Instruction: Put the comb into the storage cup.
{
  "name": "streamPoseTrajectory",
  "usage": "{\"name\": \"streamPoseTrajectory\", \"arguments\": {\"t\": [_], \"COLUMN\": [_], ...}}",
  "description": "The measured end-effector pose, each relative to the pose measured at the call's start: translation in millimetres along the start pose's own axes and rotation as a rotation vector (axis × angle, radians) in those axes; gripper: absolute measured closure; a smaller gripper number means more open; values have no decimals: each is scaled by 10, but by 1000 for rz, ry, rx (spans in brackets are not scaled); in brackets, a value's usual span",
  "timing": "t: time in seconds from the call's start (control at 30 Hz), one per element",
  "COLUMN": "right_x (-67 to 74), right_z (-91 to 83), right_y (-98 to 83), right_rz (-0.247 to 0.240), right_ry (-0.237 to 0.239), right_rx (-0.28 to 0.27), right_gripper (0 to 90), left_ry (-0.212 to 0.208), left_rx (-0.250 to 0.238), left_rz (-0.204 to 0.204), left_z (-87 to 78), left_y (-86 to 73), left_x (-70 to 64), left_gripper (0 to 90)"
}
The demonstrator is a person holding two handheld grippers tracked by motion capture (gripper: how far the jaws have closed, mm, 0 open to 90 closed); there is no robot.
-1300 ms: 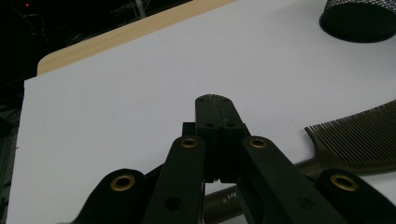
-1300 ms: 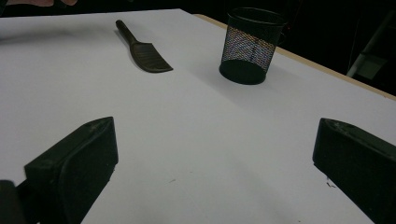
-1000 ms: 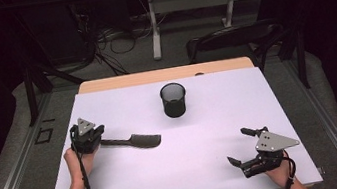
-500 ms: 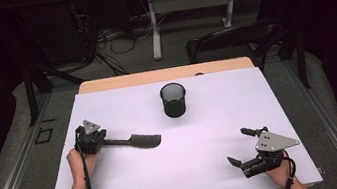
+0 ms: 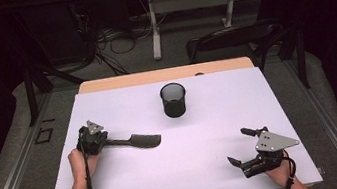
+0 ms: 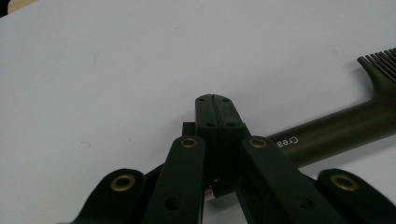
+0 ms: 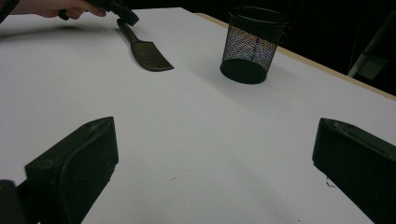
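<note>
Left gripper view: left tongs (image 6: 212,100) shut tight, pads meeting along a thin seam, nothing wedged between the tips. Directly behind those tips, crossing under them, the dark handle of a comb (image 6: 327,128), white lettering on the shaft, teeth fanning out at the far right edge; a short stub of the handle's end peeking out on the other side of the pads. Unclear whether touching the handle or just above it. From the high view, same left tongs (image 5: 105,143) at the left of the white surface (image 5: 193,171), sitting at the handle end of the comb (image 5: 140,140), toothed head pointing toward the middle, left hand (image 5: 81,160) wrapped round the grip behind. Right tongs (image 5: 238,146) spread wide near the front right corner, well apart from the comb, holding nothing. Right gripper view: right tongs (image 7: 215,128) gaping over bare white surface, comb (image 7: 147,53) far off at upper left, black mesh cup (image 7: 252,44) upright farther back. Mesh cup (image 5: 174,101) near the surface's far edge, apart from the comb, nothing lying between the two. Beyond the surface, a dark chair (image 5: 234,39) and tangled cables on the floor.
</note>
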State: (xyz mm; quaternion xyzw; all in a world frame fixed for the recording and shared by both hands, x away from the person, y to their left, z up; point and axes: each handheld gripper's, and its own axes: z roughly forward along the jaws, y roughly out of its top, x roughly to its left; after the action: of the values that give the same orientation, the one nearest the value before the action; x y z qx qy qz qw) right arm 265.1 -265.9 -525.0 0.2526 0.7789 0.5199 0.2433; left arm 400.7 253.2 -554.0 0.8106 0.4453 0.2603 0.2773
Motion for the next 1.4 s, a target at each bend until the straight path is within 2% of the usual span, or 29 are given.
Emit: {"name": "streamPoseTrajectory", "arguments": {"t": [1.03, 1.4], "right_x": [-3, -8], "right_z": [-11, -11], "right_y": [-2, -4], "right_rz": [2, 3], "right_ry": [0, -3], "right_rx": [-2, -2], "right_gripper": [0, 0], "left_ry": [-48, -58], "left_rx": [53, 58], "left_rz": [40, 33], "left_z": [-54, -85], "left_y": [-34, -54], "left_x": [-74, -86], "left_gripper": [900, 900]}}
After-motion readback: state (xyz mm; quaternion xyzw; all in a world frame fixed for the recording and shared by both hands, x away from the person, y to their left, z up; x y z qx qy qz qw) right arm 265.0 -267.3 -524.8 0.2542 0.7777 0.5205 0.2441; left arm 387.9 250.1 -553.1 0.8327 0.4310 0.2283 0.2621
